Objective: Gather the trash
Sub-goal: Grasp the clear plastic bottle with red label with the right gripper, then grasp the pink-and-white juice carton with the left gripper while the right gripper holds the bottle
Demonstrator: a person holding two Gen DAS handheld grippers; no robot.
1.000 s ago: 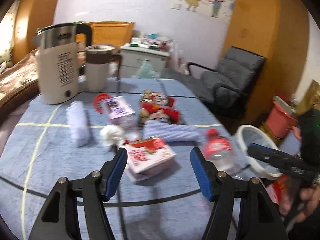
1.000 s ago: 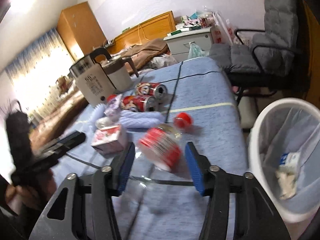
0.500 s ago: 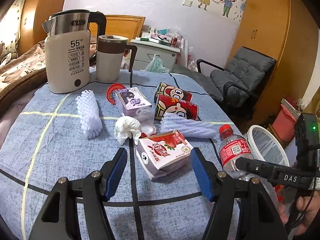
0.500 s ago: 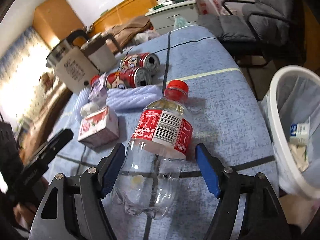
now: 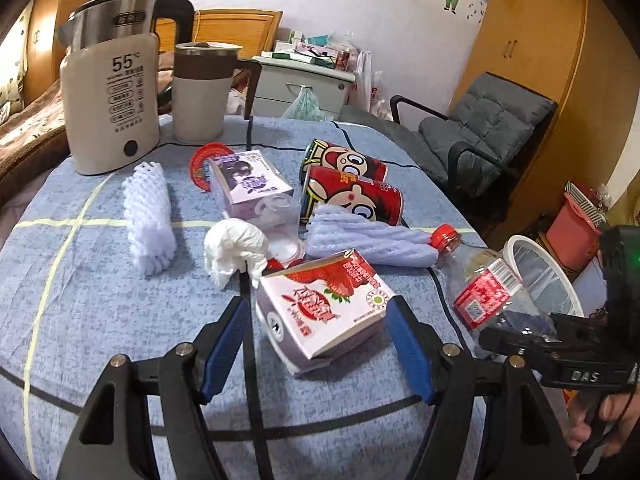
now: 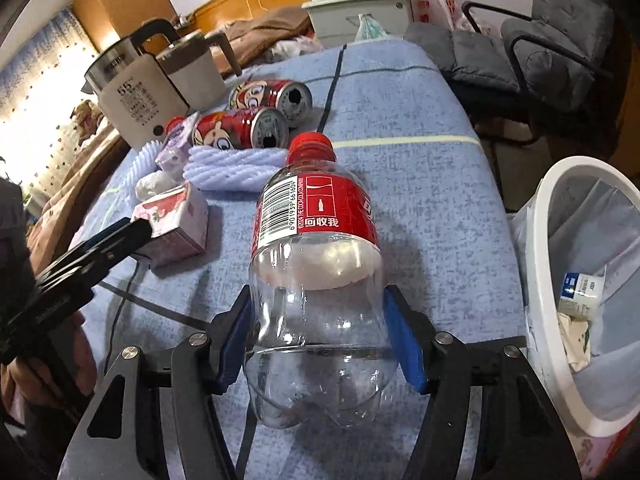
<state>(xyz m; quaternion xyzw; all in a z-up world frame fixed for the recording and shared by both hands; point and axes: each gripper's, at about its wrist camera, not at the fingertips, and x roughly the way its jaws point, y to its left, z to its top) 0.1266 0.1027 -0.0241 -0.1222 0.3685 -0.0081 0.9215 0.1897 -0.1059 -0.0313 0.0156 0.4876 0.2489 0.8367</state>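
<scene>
Empty bottle [image 6: 316,248] lies lengthwise on the counter [image 6: 432,200], cap away, between the released right tool [image 6: 320,336]; left tool [image 5: 316,344], just widened, brackets the strawberry carton [image 5: 324,308].

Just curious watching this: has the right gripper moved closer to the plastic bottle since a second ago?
Yes. The right gripper has come forward and down over the table; the plastic bottle, earlier ahead of it, now sits between its open jaws.
</scene>
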